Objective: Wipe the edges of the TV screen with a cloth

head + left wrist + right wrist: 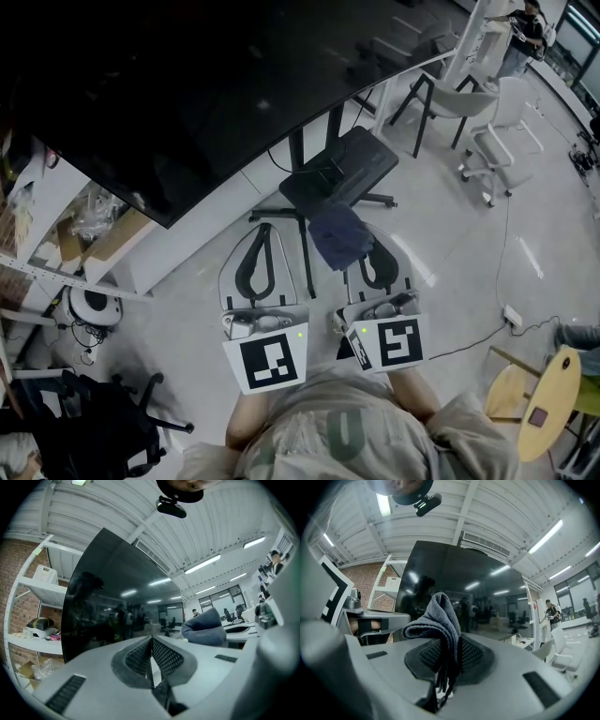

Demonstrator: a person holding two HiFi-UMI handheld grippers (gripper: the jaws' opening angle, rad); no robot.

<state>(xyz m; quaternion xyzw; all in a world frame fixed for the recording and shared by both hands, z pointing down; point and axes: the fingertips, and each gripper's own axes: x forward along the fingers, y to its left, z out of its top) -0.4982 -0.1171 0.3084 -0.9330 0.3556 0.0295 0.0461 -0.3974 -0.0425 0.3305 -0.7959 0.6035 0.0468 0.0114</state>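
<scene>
— Progress on the edges?
— None yet, by my reading. My right gripper [449, 645] is clamped on the cloth [437, 616], which bunches up out of the jaws. The cloth hangs clear of the TV screen [187, 84]. In the head view the screen lies toward eleven o'clock from it, well apart. My left gripper [152, 641] is closed tight with nothing between its jaws.
— So what is left?
— All of it: bring the cloth to a border, then run it round every edge.
— Anything you can't make out?
— The screen's far edges run out of the head view at twelve and nine o'clock; only two edges and one corner show. The glass is dark and full of reflections, so there may be dust or smears, but I cannot tell. From above, the cloth covers my right fingertips.
</scene>
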